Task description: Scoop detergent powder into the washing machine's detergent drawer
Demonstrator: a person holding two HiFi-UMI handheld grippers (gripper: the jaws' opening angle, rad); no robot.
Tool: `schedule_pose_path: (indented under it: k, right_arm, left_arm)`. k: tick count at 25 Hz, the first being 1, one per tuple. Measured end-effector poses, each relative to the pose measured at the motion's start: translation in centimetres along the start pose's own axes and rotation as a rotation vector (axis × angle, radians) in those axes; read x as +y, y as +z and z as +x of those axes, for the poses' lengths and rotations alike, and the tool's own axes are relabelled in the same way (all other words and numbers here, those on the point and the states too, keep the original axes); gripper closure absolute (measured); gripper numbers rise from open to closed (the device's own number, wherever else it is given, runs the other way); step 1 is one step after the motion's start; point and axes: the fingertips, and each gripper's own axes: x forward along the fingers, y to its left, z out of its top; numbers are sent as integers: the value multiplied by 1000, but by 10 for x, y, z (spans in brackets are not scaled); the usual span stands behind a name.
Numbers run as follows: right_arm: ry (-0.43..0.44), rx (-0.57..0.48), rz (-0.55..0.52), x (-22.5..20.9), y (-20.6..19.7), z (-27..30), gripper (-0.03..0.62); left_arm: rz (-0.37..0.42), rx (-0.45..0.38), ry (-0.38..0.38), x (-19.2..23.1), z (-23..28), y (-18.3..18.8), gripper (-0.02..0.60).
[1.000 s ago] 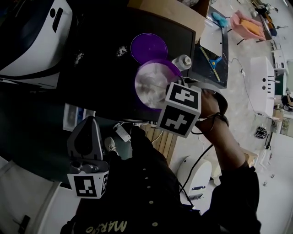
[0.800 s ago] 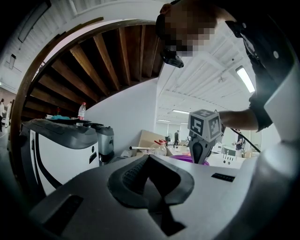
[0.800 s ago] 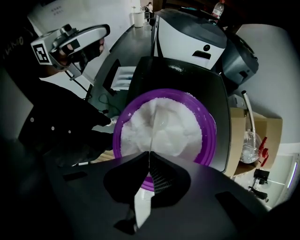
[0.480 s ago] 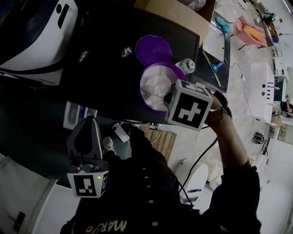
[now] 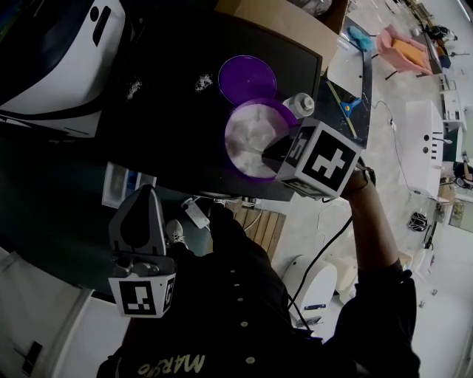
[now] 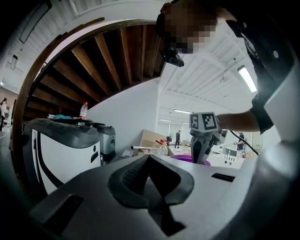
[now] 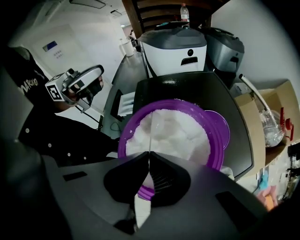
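Your right hand-held gripper (image 7: pixel 149 158) points down over the purple tub (image 7: pixel 125 136) of powder (image 7: pixel 173 133) on the black top (image 5: pixel 170 133). Its jaws are pinched on a thin white handle (image 7: pixel 150 136) (edge-on, its end lost against the powder). Your left hand-held gripper (image 6: pixel 151 157) hangs well apart, closed and empty. The drawer (image 5: pixel 122 188) is dim and half hidden.

The purple bowl (image 7: pixel 122 147) and the purple lid (image 5: pixel 247 79) beyond it look like smooth, glossy plastic, and the detergent powder (image 7: pixel 171 131) is white, matt and lumpy. The machine top (image 5: pixel 170 140) beneath is dark with a dull sheen. The far cardboard box (image 5: pixel 284 18) is matt brown, and the thin white scoop (image 7: pixel 142 208) is smooth plastic.
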Motion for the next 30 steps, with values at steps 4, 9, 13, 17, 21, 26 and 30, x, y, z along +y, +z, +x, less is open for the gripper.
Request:
schedule_pose_path:
  k: [4,9,13,17,21,26,30]
  right_arm:
    - [-9,-43,18,-2,4,-2,563]
    - [14,-107,55,3,7,-5,563]
    - [74,-156,129,6,7,-4,563]
    - [167,-204,221,9,-2,-6,563]
    - [239,-264,304,13,-7,-11,563]
    - [350,-393,442,14,-5,-18,563]
    - [408,-549,592,16,-6,-27,563]
  left_arm:
    - [5,7,-9,-3,0,0,568]
    - [7,6,-14,-7,-1,2,568]
    - [17,6,-27,-10,-1,4,568]
    - [20,1,-30,-13,-2,5,568]
    - [21,-1,-36,-15,-2,6,568]
    - [31,-5,-44,-18,-1,9,568]
    - [44,-13,-43,-17,-3,15,568]
